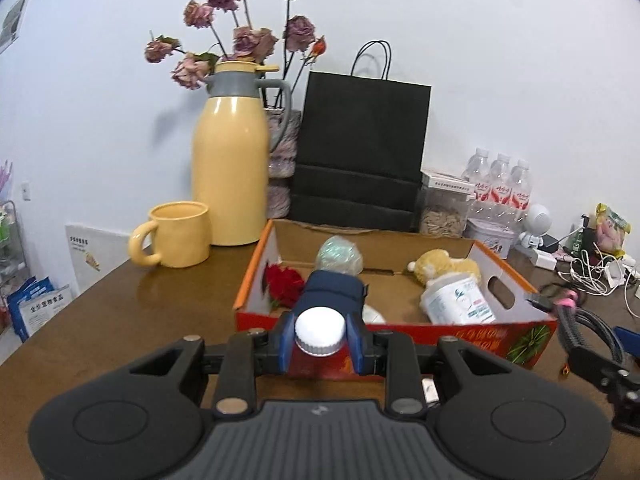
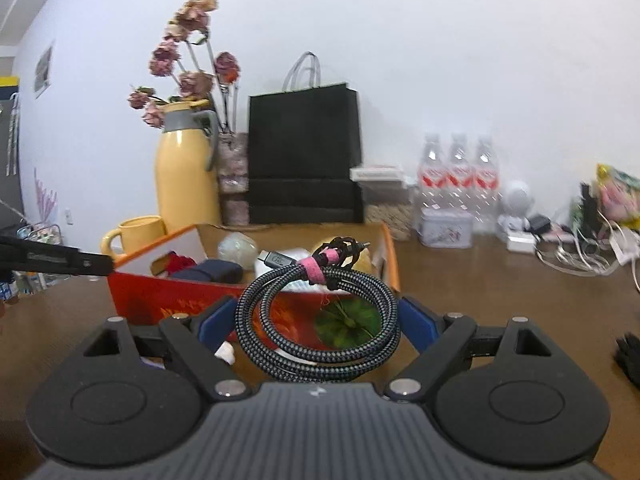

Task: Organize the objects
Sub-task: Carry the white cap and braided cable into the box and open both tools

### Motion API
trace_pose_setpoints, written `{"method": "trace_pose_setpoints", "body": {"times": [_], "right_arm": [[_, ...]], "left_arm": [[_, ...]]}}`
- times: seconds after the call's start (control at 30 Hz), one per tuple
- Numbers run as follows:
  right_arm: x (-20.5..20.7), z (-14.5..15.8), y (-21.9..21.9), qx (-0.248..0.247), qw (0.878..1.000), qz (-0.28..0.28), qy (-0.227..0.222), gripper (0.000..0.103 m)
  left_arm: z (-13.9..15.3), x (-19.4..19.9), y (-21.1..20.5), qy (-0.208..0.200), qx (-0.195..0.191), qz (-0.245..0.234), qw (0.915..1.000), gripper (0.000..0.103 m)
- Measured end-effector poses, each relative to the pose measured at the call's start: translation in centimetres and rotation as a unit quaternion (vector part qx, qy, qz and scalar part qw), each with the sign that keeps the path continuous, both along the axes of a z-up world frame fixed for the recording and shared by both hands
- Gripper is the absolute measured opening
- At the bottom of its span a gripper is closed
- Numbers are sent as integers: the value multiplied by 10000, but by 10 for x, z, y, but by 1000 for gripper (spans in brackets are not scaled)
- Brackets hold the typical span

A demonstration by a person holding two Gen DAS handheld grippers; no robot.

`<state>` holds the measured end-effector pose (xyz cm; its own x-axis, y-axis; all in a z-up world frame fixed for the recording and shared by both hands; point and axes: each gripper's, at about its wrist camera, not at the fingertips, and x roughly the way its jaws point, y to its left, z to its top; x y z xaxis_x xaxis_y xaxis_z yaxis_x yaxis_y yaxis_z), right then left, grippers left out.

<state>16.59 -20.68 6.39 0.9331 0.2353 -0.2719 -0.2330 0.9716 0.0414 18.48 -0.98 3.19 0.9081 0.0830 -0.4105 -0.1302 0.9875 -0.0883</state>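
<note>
Chinese characters on blue packets, too blurred elsewhere

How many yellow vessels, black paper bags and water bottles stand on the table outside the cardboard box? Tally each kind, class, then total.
Yellow vessels: 2 (jug, mug)
Black paper bags: 1
Water bottles: 3
Total: 6

Bottle: white ribbed cap, clamped between blue pads, before the box.
Cable: braided coil, pink strap.
Box: open, red-orange, partly filled.
</note>
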Motion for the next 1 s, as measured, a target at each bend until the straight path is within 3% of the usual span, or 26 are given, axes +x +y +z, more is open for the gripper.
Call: {"method": "trace_pose_setpoints", "body": {"times": [0.67, 1.0], "right_arm": [[90, 15, 67, -531, 9981, 251, -175, 88], [140, 10, 84, -577, 9980, 276, -24, 88]], "left_arm": [[7, 102, 0, 11, 28, 28, 10000, 26], [0, 145, 11, 98, -25, 93, 9999, 26]]}}
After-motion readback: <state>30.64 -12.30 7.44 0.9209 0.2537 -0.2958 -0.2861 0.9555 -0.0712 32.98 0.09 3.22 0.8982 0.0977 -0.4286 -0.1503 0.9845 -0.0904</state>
